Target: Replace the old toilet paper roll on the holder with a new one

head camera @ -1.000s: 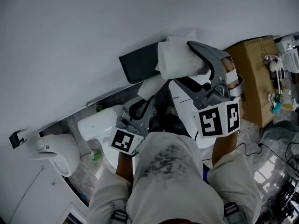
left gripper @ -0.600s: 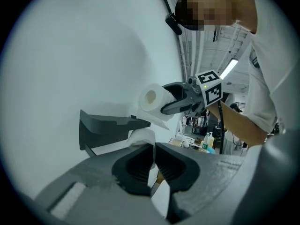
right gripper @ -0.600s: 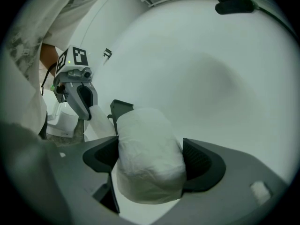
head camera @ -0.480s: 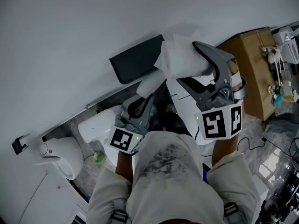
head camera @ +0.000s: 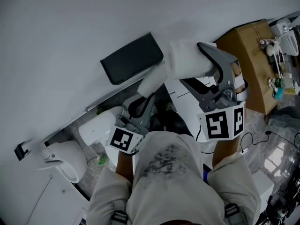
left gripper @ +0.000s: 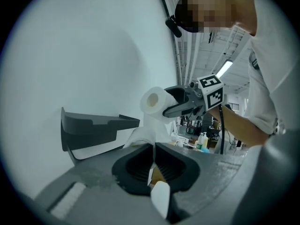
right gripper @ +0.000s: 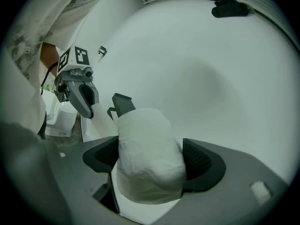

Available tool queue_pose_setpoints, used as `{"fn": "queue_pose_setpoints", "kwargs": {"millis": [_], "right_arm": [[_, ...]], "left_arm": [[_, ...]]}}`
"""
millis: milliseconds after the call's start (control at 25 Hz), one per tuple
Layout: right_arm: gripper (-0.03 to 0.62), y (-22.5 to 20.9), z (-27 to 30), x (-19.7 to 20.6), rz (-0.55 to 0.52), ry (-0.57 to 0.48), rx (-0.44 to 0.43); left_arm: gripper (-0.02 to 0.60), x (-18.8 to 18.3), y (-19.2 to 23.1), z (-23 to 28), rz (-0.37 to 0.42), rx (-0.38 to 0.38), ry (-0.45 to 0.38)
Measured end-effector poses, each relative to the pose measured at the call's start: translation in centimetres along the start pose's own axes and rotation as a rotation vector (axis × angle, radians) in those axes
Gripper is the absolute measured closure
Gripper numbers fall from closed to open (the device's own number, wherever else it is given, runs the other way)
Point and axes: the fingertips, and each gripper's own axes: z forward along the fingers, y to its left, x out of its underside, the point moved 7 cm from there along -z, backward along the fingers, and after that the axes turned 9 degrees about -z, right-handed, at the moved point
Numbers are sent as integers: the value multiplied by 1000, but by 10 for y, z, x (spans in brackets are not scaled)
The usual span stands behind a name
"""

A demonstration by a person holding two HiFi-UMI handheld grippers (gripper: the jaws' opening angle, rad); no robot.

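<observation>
The new toilet paper roll (right gripper: 147, 153) is clamped between the jaws of the right gripper (head camera: 190, 64), which press into its soft sides. The roll is held in the air close to the white wall (head camera: 70, 27), just beside the right end of the dark wall-mounted holder (head camera: 132, 58) and not on it. The right forearm is stretched forward from the torso, with the gripper raised toward the wall.

The left gripper (head camera: 149, 96) is held lower, below the holder and over the white toilet (head camera: 96, 125), on a forearm also stretched forward. Its jaws are pressed almost together and pinch a wad of white tissue paper (left gripper: 143, 136), which sticks out past the fingertips. A brownish strip is seen between the pads. A cardboard box (head camera: 253, 64) stands at the right.
</observation>
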Motion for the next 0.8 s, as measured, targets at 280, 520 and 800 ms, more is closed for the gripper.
{"fn": "queue_pose_setpoints", "kwargs": {"millis": [280, 520, 800], "right_arm": [[172, 9, -6, 14, 15, 10, -5], [172, 20, 1, 25, 23, 12, -26], [172, 36, 16, 41, 33, 5, -59]], "left_arm": [[563, 7, -7, 5, 2, 2, 12], [563, 17, -5, 3, -13, -20, 26], [563, 26, -3, -1, -23, -53, 38]]}}
